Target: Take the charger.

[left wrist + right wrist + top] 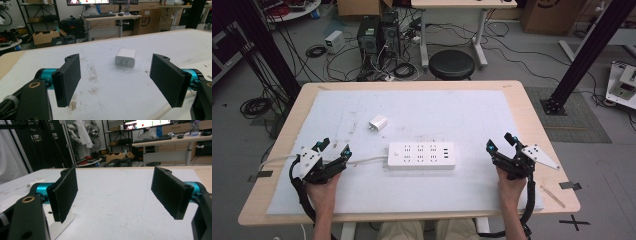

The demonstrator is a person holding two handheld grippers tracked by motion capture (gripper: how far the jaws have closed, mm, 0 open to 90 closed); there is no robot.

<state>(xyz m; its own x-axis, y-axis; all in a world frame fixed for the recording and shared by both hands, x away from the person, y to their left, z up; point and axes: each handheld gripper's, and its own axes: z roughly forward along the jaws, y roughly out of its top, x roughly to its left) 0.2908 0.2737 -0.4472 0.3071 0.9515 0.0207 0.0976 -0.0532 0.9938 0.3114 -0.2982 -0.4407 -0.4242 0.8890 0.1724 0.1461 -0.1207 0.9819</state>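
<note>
My hands: both rest near the table's [522, 100] near edge, left hand [323, 187] toward the left corner, right hand [511, 184] toward the right corner.
Left gripper [333, 148]: I hold its jaws spread wide with nothing between them; in the left gripper view they frame the charger from well short of it.
Right gripper [500, 142]: jaws spread wide too, empty, pointing up the table's right side over bare white mat [472, 107].
Charger [125, 58]: a small white plug block lying on the mat left of the table's middle, toward the far edge, prongs facing my left gripper; it touches nothing else.
Power strip [422, 155]: lies flat across the middle of the table, nearer the near edge, sockets up, none filled; its cord [369, 160] runs off toward the left edge, just past my left gripper.
Gap: charger and power strip are near but clearly apart.
Done: as I judge it, nothing yet; the charger is untouched and no socket is filled.
Left: reach forward with the left gripper, pinch the charger, turn its prongs down and press it into a socket, the right gripper likely steadying the strip.
</note>
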